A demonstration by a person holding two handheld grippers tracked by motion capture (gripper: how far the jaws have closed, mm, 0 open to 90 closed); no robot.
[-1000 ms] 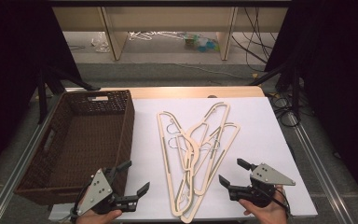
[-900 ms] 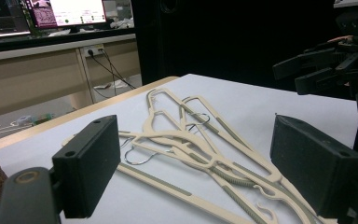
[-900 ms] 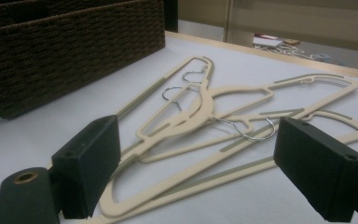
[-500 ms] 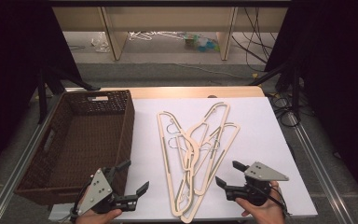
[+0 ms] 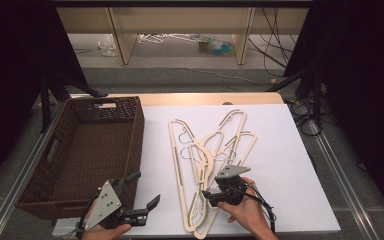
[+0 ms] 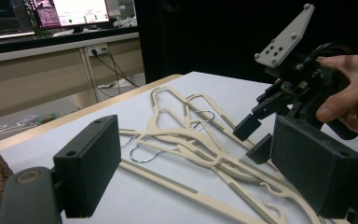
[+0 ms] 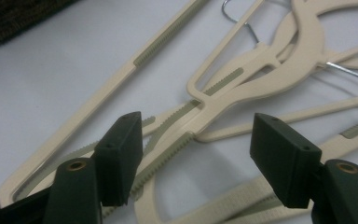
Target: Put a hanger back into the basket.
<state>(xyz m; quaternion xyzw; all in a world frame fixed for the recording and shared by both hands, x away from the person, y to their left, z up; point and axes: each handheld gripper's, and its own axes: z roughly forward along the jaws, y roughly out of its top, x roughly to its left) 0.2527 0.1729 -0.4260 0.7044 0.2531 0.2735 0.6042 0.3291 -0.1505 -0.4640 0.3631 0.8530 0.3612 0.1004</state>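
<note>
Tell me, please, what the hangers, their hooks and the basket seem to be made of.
The hangers look like moulded plastic: cream, matt, with darker ribbed grip strips, perhaps rubber. Their hooks seem to be metal wire: thin, silvery, shiny. The basket looks like woven wicker or rattan, dark brown with a rough weave; it could also be an imitation.

right claw part closed, just narrowing; left claw gapes.

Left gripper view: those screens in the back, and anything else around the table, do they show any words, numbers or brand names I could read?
Monitors: text and graph lines show, too small and blurred to read.
Hangers: no lettering visible.
Basket: a pale tag at the far rim, nothing readable.
Grey plate on the right claw: holes only, no text.
</note>
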